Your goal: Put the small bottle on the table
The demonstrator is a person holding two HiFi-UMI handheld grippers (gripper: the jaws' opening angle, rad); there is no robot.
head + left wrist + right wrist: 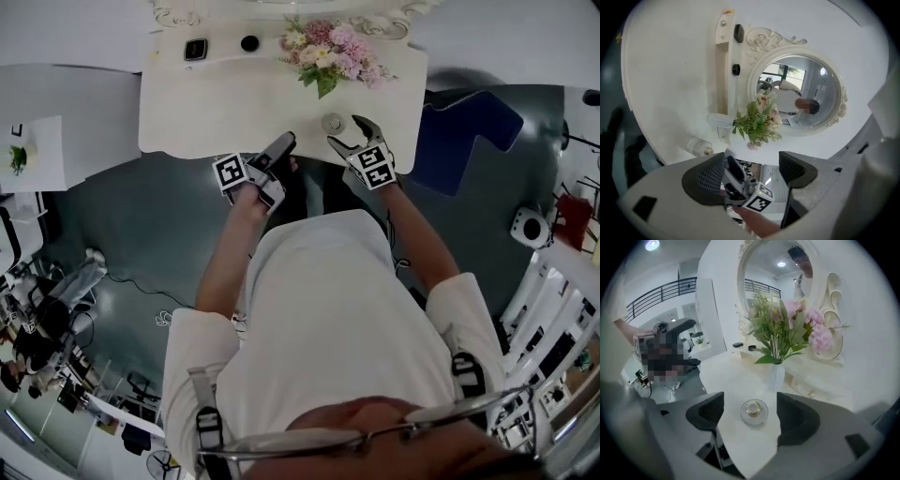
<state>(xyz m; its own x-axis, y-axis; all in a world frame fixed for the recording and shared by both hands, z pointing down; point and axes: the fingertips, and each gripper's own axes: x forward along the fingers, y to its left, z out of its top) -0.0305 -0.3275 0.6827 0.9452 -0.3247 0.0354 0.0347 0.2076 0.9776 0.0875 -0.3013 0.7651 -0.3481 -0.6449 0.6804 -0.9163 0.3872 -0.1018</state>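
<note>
The small bottle (333, 123), round clear glass with a gold cap, stands upright on the white dressing table (206, 112) near its front edge. My right gripper (350, 132) is open around it. In the right gripper view the bottle (754, 411) sits between the two pads (708, 412) with a gap on each side, touching neither. My left gripper (281, 146) hovers just left of it at the table's edge. Its jaws stand open and empty in the left gripper view (752, 171), where the bottle (699, 146) shows off to the left.
A white vase of pink flowers (328, 56) stands behind the bottle, in front of an ornate oval mirror (801, 93). Two small black items (195, 49) lie at the table's back left. A blue seat (464, 131) is to the right of the table.
</note>
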